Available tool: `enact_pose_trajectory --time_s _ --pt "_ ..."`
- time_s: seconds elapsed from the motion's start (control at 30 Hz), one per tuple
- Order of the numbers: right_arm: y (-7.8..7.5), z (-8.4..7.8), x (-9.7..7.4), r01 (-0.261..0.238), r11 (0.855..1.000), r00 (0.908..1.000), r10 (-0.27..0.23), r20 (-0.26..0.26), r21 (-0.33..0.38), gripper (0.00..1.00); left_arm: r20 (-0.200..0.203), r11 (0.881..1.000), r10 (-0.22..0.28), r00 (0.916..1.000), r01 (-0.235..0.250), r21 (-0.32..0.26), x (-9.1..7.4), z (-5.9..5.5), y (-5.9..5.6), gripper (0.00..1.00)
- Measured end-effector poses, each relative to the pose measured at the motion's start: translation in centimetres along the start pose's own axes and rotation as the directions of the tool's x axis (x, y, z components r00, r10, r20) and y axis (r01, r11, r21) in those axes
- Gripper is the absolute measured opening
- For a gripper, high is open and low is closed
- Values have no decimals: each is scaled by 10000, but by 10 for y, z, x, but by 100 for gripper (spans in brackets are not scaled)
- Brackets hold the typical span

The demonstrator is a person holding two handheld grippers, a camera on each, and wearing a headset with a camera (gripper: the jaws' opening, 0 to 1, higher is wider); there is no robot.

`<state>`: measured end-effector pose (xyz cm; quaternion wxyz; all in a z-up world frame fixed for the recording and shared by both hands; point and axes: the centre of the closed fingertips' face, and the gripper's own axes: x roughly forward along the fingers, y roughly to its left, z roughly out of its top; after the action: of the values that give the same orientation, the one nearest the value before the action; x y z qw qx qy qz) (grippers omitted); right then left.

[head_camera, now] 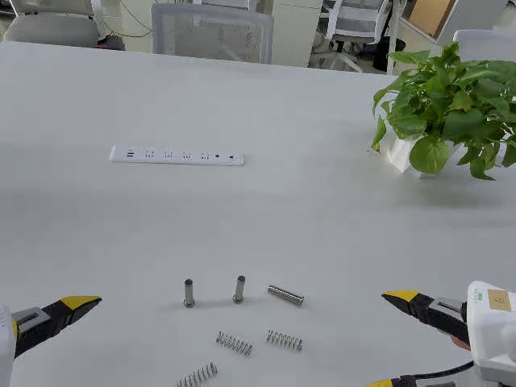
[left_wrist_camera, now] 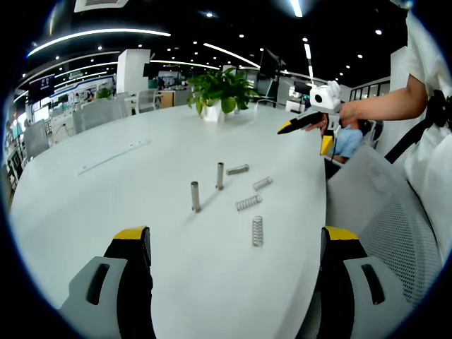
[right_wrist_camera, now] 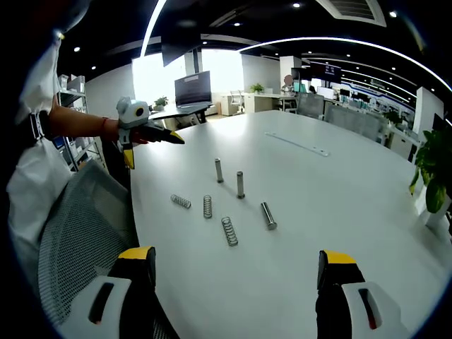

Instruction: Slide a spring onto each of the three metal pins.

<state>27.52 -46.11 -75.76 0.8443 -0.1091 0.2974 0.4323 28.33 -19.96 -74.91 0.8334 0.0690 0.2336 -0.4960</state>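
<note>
Your left claw (left_wrist_camera: 236, 234) wide open, empty. Your right claw (right_wrist_camera: 236, 256) wide open, empty. Two upright pins (head_camera: 189, 292) mid-table (head_camera: 322, 226), bare. Third pin (head_camera: 285, 295) lying flat at their 3 o'clock. Three springs (head_camera: 234, 343) loose at pins' 6 o'clock.

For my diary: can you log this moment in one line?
pins: two upright, one lying | springs: three loose on table | left gripper, right gripper: open, empty
</note>
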Motion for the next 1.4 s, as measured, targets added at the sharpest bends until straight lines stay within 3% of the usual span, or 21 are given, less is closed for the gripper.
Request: enact_pose_trajectory --time_s 1.1,1.4 --pt "0 1 7 -331 9994 9985 328 -446 -48 93 -1 9998 -126 9999 126 -171 1 -8 -2 99" --pt "-4 21 13 -514 9975 9976 491 -481 -483 92 115 9998 -144 9998 146 -138 2 -4 0 99"
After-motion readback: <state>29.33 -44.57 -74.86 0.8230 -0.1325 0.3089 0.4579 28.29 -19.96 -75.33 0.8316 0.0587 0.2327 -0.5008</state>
